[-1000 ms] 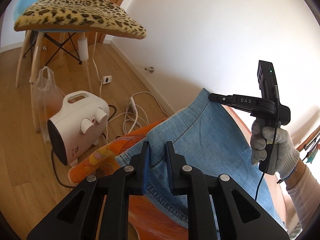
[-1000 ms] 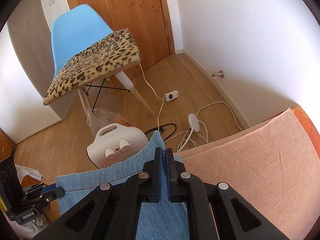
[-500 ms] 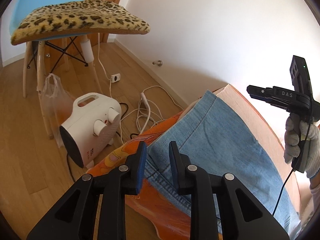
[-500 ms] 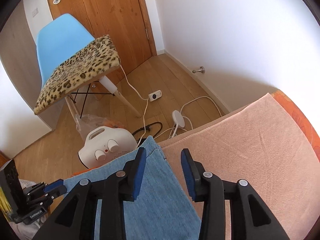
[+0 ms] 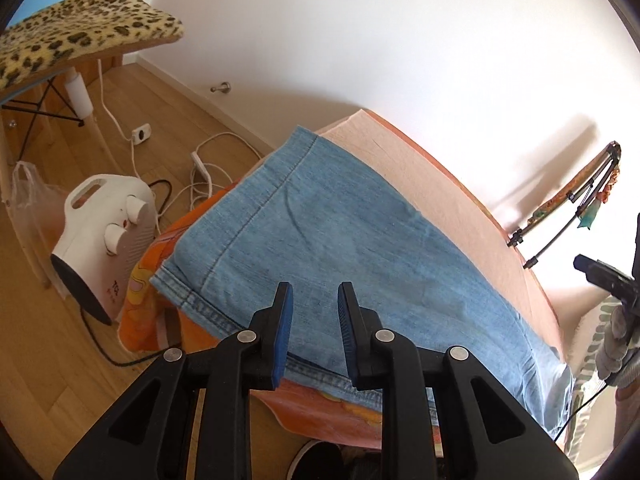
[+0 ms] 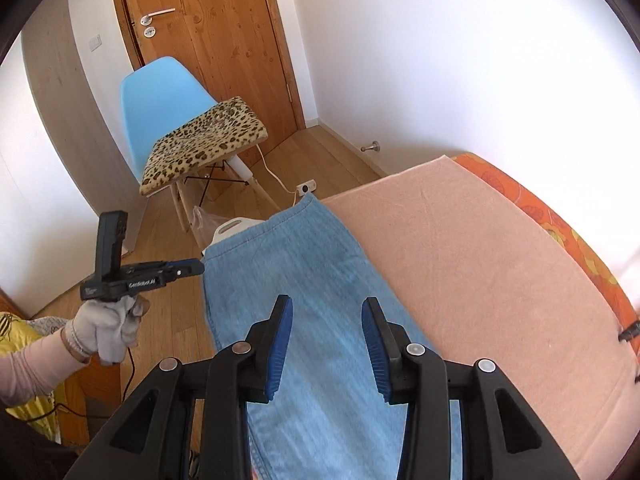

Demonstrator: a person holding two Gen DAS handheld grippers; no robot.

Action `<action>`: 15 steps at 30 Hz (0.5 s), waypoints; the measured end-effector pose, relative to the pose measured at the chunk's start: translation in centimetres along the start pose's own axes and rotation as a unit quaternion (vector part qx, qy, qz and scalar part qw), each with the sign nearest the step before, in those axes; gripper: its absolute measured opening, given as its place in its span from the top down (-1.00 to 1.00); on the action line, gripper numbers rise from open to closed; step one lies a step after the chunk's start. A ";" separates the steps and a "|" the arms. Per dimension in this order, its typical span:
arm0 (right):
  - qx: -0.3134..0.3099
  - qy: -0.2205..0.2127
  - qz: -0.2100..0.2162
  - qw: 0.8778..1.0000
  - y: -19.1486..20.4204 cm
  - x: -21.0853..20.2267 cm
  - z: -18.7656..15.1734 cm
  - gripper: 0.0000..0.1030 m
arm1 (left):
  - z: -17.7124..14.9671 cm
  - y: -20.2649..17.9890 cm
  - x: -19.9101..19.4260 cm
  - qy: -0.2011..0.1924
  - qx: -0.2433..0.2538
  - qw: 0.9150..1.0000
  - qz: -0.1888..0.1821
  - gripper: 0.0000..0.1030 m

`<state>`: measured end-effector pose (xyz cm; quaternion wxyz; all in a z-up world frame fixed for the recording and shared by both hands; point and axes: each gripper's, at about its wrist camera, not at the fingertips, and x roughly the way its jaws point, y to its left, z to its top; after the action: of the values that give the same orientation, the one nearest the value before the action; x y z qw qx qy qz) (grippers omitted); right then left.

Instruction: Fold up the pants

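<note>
The jeans (image 5: 320, 248) lie flat and folded lengthwise on the pink towel (image 6: 480, 264) covering the bed, one end at the bed's edge above the heater (image 5: 104, 236). The left gripper (image 5: 312, 300) hovers over them, fingers parted and empty. The right gripper (image 6: 326, 312) hovers too, fingers wide apart, holding nothing.

Pants (image 5: 328, 240) on towel (image 6: 480, 264) (heater (image 5: 104, 236) beyond)

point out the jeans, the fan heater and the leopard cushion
jeans (image 5: 340, 236), left wrist view, middle of the denim panel
fan heater (image 5: 102, 232), left wrist view, white front by the knobs
leopard cushion (image 6: 204, 144), right wrist view, top surface
</note>
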<state>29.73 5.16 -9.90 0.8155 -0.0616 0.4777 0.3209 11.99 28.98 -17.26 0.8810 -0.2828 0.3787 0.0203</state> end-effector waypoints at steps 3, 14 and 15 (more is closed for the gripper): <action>-0.006 0.018 -0.007 1.000 0.9 -2.2 -4.7 0.25 | -0.1 0.1 1.2 0.019 -0.006 1.000 0.002 0.59; -0.097 0.110 -0.043 0.988 5.8 1.1 -16.8 0.28 | -0.2 0.7 3.0 0.051 0.004 0.998 0.048 0.59; -0.104 0.113 -0.050 0.987 5.9 1.6 -17.1 0.29 | -0.2 0.7 3.0 0.048 0.003 0.998 0.049 0.59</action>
<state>14.18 3.54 -19.14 0.7602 -0.2056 0.5274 0.3188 13.82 28.95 -19.73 0.8603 -0.2621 0.4344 0.0491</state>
